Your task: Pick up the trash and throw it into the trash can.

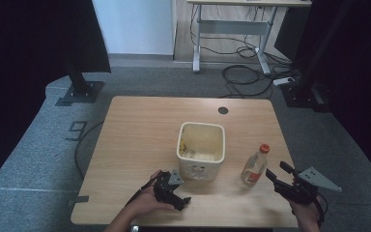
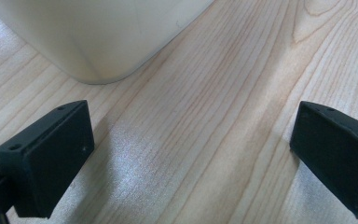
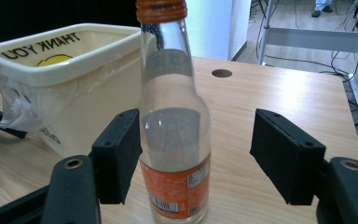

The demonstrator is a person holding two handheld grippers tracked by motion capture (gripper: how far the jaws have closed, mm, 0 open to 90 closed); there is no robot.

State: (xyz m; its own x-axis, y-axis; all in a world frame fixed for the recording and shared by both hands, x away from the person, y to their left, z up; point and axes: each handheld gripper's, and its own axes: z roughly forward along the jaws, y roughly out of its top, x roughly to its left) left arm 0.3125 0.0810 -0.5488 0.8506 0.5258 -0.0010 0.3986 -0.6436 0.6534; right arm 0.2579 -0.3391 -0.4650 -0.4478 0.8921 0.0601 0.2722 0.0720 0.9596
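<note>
You sit at a light wooden table [image 1: 140,145] with a small round cable hole [image 1: 223,110] near its far edge. It stands on grey carpet, and a white-legged desk [image 1: 232,26] with loose cables on the floor beneath it is well beyond.

Near the table's middle, a little toward your side, stands a cream square plastic bin [image 1: 201,147], upright and open at the top, lined with a thin clear bag. In the right gripper view the words "THANK YOU" run along the inside of its rim [image 3: 42,46]. From above, pale scraps lie at its bottom; what they are is too small to tell.

Just right of the bin, apart from it, stands a clear glass bottle [image 1: 255,165], upright, with an orange cap and an orange label low on its body. It looks mostly empty.

Your right gripper [image 1: 276,173] is at the table's near right, aimed at the bottle. In the right gripper view the bottle [image 3: 175,140] stands between the two black jaws, which are spread wide. The left-hand jaw sits just beside the glass, whether touching it you cannot tell; the other stands clear.

Your left gripper [image 1: 181,202] rests low at the near edge, just in front of the bin's near left corner. In the left gripper view its jaws are wide apart over bare wood, holding nothing, with the bin's rounded lower corner [image 2: 98,46] close ahead.
</note>
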